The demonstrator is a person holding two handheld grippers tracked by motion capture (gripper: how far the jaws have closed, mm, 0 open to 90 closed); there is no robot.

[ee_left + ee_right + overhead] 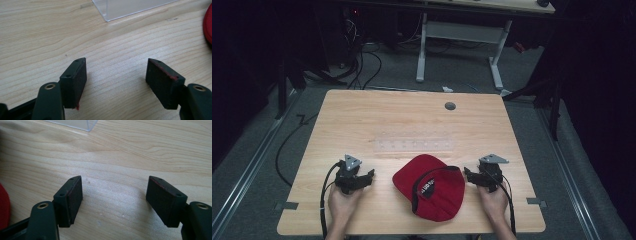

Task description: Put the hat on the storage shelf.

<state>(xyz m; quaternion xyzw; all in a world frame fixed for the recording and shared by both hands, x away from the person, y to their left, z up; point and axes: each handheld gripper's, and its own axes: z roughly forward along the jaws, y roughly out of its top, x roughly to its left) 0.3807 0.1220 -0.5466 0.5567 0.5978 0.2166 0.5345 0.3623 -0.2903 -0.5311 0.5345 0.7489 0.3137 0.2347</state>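
Resting at lower centre of the high view, a red cap (432, 187) is seen lying on the wooden table (362, 120) with its black-lined opening turned up; white lettering inside is too small to be read. Just to its right, the right gripper (468, 175) is held in a hand (493, 202), its jaws spread wide with nothing between them. To the left of the cap and a little apart from it, the left gripper (371, 175) is held likewise, jaws parted and empty. Bare wood is shown between both pairs of pads (75, 82) in the gripper views. Beyond the cap, what appears to be a clear plastic strip (414, 146) is laid across the table's middle, and a grey grommet (450, 106) is set near the far edge.
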